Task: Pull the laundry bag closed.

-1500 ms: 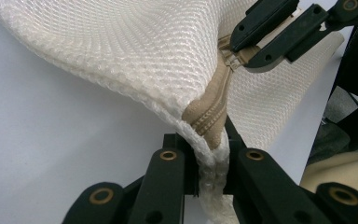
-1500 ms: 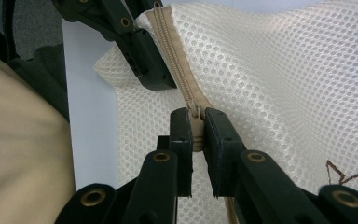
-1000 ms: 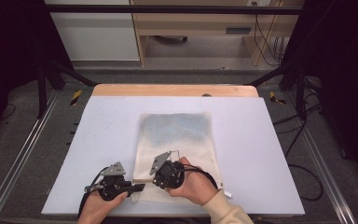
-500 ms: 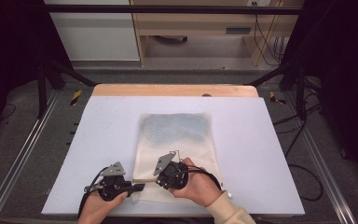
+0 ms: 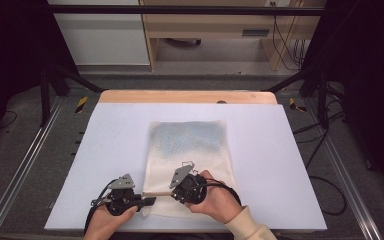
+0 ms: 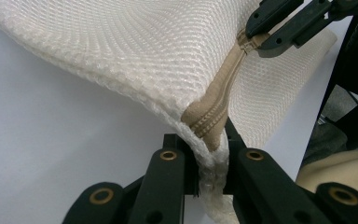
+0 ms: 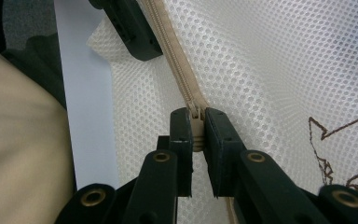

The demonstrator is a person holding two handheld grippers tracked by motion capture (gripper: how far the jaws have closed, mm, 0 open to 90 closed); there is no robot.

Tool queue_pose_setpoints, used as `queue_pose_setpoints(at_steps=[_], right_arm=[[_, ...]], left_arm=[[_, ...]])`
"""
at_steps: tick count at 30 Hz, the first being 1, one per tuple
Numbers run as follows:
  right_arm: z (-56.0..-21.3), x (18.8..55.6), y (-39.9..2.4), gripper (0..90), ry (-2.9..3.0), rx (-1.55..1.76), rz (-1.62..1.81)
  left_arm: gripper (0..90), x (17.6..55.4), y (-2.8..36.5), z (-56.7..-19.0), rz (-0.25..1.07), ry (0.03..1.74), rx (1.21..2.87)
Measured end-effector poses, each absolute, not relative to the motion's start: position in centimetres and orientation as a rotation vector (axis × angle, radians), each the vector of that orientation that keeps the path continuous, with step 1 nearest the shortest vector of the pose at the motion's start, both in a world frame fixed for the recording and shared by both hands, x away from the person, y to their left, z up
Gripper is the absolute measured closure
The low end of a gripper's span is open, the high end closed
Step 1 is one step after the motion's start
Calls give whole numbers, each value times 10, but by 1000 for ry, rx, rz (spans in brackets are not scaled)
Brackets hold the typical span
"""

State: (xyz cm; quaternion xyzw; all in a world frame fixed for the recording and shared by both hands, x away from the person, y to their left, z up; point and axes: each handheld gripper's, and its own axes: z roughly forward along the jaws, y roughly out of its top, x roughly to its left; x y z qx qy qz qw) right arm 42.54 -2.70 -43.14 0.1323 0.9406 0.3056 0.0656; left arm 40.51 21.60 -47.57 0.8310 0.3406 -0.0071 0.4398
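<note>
The person's right arm wears a cream long sleeve (image 5: 245, 226) with a plain cuff. Each hand carries matte black tongs: the left tongs (image 5: 149, 201) and the right tongs (image 5: 172, 190). Each has a blocky dark body topped by a grey three-cornered metal plate (image 5: 122, 181), and a black cable (image 5: 96, 205) loops from the body just beside that plate. In the gripper views, the jaws are flat black links joined by brass-coloured round rivets (image 6: 168, 155), ending in squared black pads (image 7: 181, 133).
</note>
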Motion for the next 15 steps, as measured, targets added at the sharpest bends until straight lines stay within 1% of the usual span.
queue_pose_setpoints(at_steps=[15], right_arm=[[-432, 425, -32, 820, 2829, 425, 935]], left_arm=[[837, 405, 215, -476, -17, 840, 2067]])
